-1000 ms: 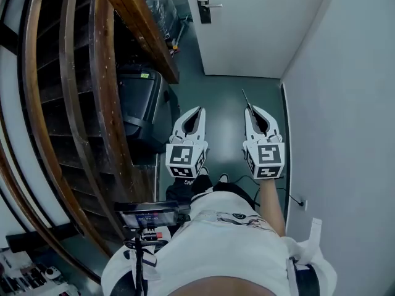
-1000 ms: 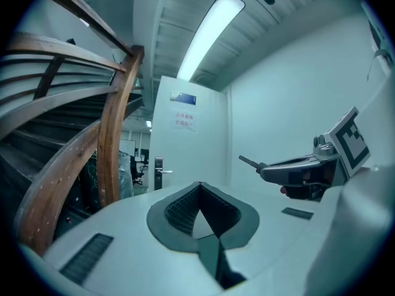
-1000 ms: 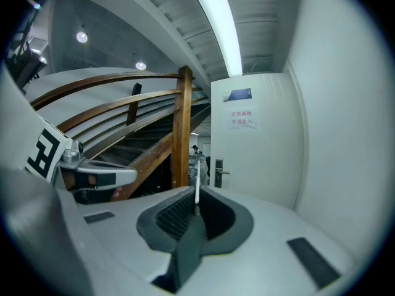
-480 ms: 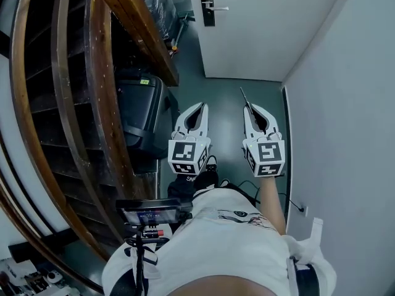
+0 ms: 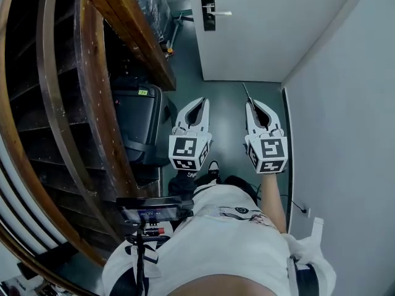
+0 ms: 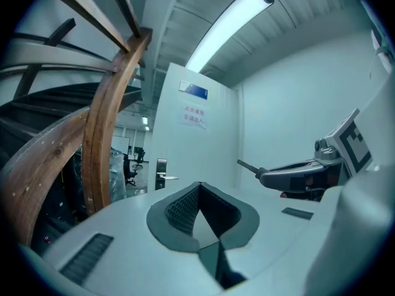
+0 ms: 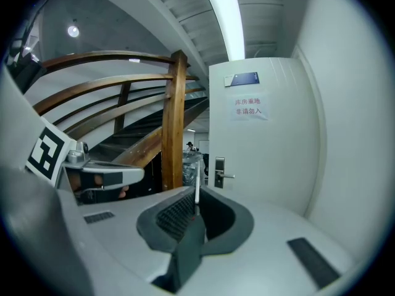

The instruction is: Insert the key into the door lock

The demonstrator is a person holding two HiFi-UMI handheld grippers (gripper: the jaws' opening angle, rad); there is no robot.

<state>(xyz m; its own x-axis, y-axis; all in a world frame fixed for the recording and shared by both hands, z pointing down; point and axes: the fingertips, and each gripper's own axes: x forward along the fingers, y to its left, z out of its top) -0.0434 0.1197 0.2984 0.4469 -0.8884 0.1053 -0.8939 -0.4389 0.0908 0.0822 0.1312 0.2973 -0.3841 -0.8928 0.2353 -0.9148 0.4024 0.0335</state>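
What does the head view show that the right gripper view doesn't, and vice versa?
Head view only: the person's white shirt, a chest-mounted device, a wall socket. Right gripper view only: the ceiling light strip, a red-lettered notice and blue sign on the door. Both: door, lock plate with handle, wooden stairs, left gripper, key clamped in the right gripper.

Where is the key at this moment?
The key is clamped in the right hand-held gripper, at the head view's centre-right. Its tip sticks out toward the white door and is not yet at the lock.
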